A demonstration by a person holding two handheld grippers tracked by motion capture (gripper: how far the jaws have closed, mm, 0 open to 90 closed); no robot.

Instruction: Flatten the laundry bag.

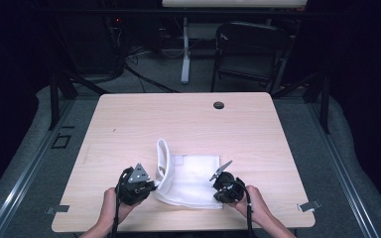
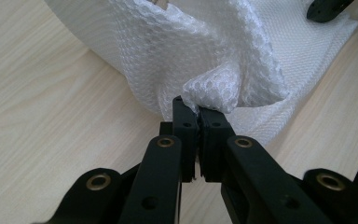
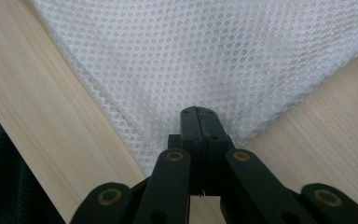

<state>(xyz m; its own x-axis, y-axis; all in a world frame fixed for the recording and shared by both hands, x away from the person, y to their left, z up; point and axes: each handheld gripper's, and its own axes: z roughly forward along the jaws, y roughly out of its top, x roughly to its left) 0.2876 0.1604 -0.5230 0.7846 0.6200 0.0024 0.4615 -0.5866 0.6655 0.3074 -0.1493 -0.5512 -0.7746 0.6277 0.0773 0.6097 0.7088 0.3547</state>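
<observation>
A white mesh cloth [image 1: 191, 181] of honeycomb weave lies on the near half of the pale wood-grain tabletop [image 1: 129, 124], mostly flat and roughly rectangular, with its left side curled up into a standing loop. The left gripper [image 2: 198, 109] is clamped on a bunched, puckered corner of the cloth, black jaws pressed together with the fabric folding up behind them. The right gripper [image 3: 199, 112] is closed too, its jaws pinching the cloth at its near right corner, where the mesh lies smooth against the wood. In the high view both grippers sit close to the near tabletop edge, while the far half, with a small dark round grommet [image 1: 219, 105], stays bare.
</observation>
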